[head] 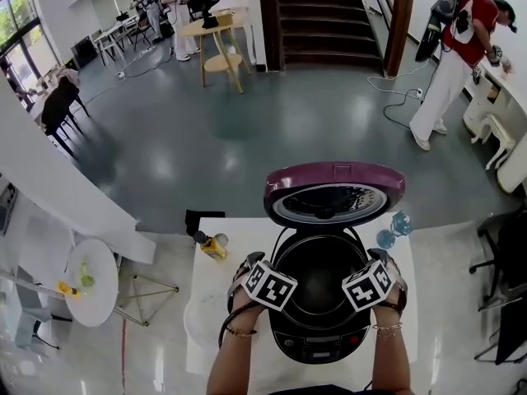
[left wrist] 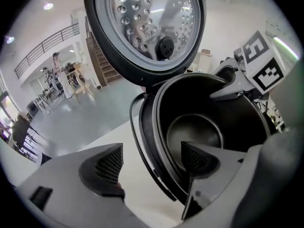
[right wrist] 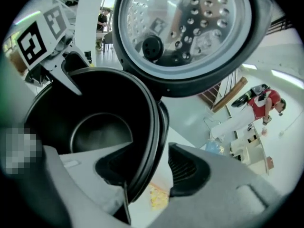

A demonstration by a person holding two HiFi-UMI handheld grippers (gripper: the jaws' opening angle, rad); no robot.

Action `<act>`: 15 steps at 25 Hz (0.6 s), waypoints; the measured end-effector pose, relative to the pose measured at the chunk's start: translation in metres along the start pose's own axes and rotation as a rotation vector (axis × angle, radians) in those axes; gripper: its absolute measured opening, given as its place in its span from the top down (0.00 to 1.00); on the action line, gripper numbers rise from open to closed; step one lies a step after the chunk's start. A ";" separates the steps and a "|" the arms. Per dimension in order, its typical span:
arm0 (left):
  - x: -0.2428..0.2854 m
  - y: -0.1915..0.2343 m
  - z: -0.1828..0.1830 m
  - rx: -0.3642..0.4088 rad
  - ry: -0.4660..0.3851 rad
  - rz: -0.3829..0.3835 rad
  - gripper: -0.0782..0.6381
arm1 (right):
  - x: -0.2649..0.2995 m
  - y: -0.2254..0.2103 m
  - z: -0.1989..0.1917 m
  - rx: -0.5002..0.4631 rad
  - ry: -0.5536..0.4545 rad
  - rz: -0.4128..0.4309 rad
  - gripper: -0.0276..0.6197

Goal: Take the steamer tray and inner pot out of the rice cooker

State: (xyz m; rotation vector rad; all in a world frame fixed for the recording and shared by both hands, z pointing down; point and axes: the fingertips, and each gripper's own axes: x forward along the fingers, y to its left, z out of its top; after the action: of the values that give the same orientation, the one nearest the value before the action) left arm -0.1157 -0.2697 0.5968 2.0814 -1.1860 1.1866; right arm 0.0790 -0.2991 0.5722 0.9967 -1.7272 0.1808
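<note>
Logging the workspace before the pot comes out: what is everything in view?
rice cooker: one, black, middle of white table
lid: one, maroon, hinged open behind it
inner pot: one, dark, seated in cooker
bottle: one, yellow contents, table's back left
glass items: two, blue, table's back right
side table: one, white, floor at left
person: one, red top, far right
left tool: one, grey, open astride cooker's left rim
right tool: one, grey, open astride cooker's right rim
</note>
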 end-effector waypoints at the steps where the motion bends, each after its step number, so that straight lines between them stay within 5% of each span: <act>1: -0.002 0.000 0.001 0.000 -0.004 -0.004 0.37 | -0.003 -0.001 0.003 0.008 -0.017 0.000 0.65; 7: -0.018 -0.008 0.008 -0.014 -0.037 -0.036 0.51 | -0.024 -0.005 0.017 0.039 -0.105 -0.008 0.71; 15: -0.029 -0.007 0.012 0.015 -0.078 0.111 0.71 | -0.045 0.004 0.026 0.027 -0.202 -0.014 0.89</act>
State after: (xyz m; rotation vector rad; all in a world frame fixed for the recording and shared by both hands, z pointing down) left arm -0.1122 -0.2613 0.5659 2.1145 -1.3474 1.1764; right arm 0.0606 -0.2871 0.5245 1.0768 -1.9045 0.0976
